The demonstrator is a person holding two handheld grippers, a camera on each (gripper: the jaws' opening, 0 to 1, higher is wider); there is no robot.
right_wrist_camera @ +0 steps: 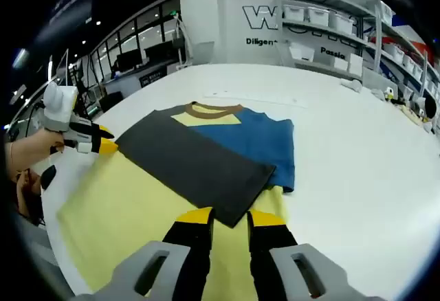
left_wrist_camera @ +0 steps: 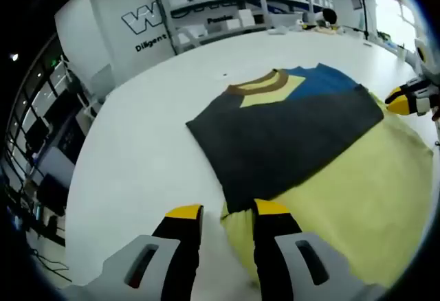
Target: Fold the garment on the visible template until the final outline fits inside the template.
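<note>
A garment lies flat on the white table, with a dark grey fold (left_wrist_camera: 282, 139) laid over its pale yellow part (left_wrist_camera: 357, 191), a blue panel (left_wrist_camera: 330, 81) and a brown collar (left_wrist_camera: 258, 84). My left gripper (left_wrist_camera: 227, 210) is open, and the yellow hem reaches its right jaw. It also shows in the right gripper view as the left gripper (right_wrist_camera: 103, 144), held by a hand at the garment's left edge. My right gripper (right_wrist_camera: 231, 216) is open, and the grey fold's (right_wrist_camera: 199, 160) corner reaches between its tips. The right gripper (left_wrist_camera: 402, 100) touches the far edge.
The white table (right_wrist_camera: 357, 150) has bare room around the garment. Shelving with white bins (right_wrist_camera: 323, 19) stands behind it, and small items (right_wrist_camera: 412, 105) lie at the table's far right edge. Desks with monitors (left_wrist_camera: 41, 143) line the left side.
</note>
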